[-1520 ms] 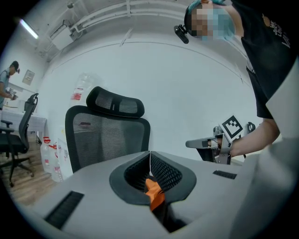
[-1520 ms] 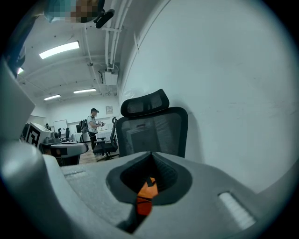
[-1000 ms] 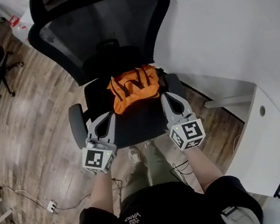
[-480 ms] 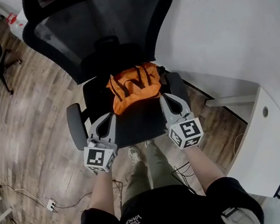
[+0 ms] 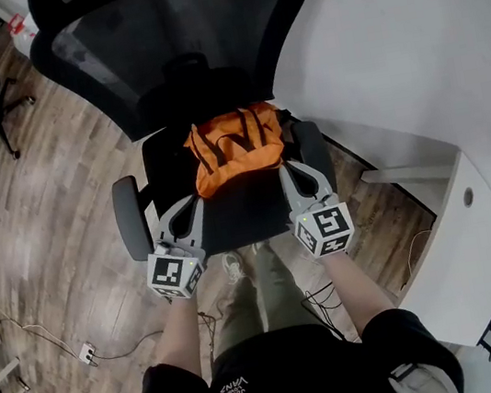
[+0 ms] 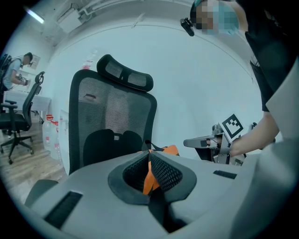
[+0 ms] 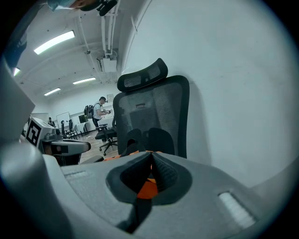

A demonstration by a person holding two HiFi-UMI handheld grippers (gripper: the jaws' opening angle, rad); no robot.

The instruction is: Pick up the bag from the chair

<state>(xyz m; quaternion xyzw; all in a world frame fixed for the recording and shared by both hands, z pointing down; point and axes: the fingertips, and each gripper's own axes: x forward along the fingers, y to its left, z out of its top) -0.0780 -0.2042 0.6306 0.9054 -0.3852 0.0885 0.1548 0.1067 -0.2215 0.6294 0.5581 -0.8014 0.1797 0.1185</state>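
Left claw (image 5: 197, 205) and right claw (image 5: 289, 170), both pressed together, flank bag (image 5: 236, 149) on chair (image 5: 231, 223).

Open seat (image 5: 239, 212) front between armrests (image 5: 128, 220); backrest (image 5: 172, 35), apparently close wall (image 5: 403, 24) behind.

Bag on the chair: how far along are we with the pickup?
Done: left gripper and right gripper sit at the orange bag's near corners. In hand: nothing; both are shut and empty, and the bag lies on the chair. Left: open, grasp, lift.
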